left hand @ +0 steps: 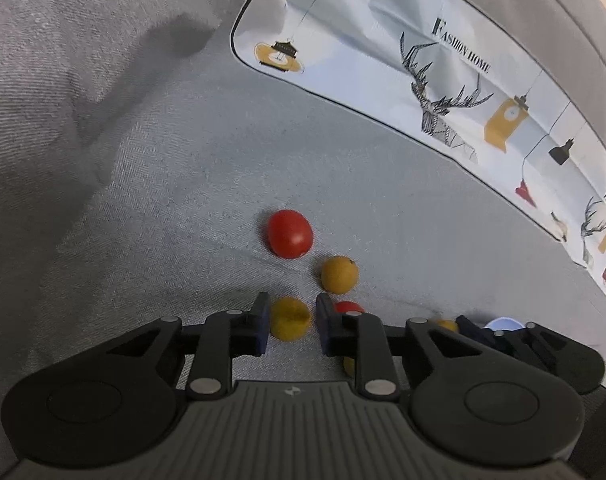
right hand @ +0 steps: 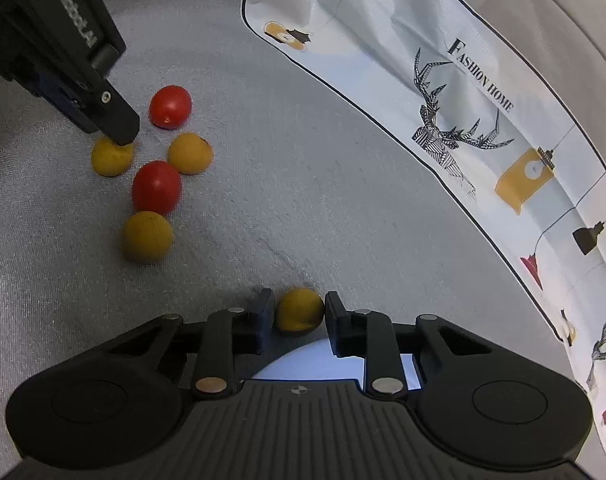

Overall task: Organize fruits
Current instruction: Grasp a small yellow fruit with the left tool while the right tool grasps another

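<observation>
Grey cloth surface (right hand: 303,200). Each hand-held gripper brackets a yellow fruit, jaws narrow: left hand-held gripper (left hand: 290,317), right hand-held gripper (right hand: 299,312). Contact unclear. Risk: round fruit rolling out on closing.

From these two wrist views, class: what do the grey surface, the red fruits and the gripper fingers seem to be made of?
Grey surface: woven fabric, matte; fine weave lines and soft creases show.
Red fruits: smooth, glossy skin with a small highlight, like cherry tomatoes; real or plastic cannot be told.
Left gripper fingers: dark, matte, likely moulded plastic or rubber pads.
</observation>
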A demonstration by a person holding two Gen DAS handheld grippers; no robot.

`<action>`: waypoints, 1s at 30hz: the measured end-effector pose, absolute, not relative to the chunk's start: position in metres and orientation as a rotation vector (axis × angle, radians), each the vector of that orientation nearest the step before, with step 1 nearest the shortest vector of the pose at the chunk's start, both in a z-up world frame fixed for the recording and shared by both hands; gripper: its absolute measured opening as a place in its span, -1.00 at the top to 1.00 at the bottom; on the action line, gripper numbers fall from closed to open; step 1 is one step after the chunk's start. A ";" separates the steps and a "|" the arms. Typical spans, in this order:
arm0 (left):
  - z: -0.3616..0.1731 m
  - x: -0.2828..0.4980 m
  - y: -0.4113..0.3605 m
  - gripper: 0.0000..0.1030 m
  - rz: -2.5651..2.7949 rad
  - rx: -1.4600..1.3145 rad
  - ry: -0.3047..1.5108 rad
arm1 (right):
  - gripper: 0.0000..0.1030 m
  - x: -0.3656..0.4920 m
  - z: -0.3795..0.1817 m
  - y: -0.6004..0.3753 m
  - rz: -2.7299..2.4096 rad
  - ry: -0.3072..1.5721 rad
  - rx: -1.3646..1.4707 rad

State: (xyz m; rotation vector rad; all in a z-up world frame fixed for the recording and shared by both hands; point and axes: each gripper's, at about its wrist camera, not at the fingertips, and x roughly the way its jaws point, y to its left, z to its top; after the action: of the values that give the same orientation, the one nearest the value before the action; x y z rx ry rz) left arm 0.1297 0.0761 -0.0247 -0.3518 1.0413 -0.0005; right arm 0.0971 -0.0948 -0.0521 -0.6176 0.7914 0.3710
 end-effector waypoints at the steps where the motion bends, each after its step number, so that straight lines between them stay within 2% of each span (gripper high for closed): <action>1: -0.027 0.131 0.075 0.48 0.002 -0.346 1.050 | 0.46 0.097 -0.051 -0.096 0.371 0.789 -0.611; 4: -0.030 0.132 0.073 0.40 0.012 -0.326 1.067 | 0.46 0.096 -0.043 -0.098 0.384 0.764 -0.560; 9: -0.031 0.134 0.072 0.40 0.004 -0.319 1.071 | 0.46 0.098 -0.018 -0.107 0.455 0.742 -0.320; 14: -0.033 0.134 0.067 0.42 -0.016 -0.305 1.086 | 0.45 0.095 -0.014 -0.105 0.470 0.744 -0.282; 17: -0.035 0.134 0.064 0.51 -0.020 -0.283 1.095 | 0.45 0.089 -0.012 -0.104 0.466 0.743 -0.274; 30: -0.010 0.110 0.061 0.51 0.001 -0.187 1.006 | 0.45 0.060 0.017 -0.136 0.406 0.694 -0.074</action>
State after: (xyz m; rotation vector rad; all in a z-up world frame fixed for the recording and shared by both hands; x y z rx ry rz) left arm 0.1101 0.0606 -0.0096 -0.1871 1.0060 0.0010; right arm 0.0597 -0.1361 0.0173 -0.0739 0.6939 0.4062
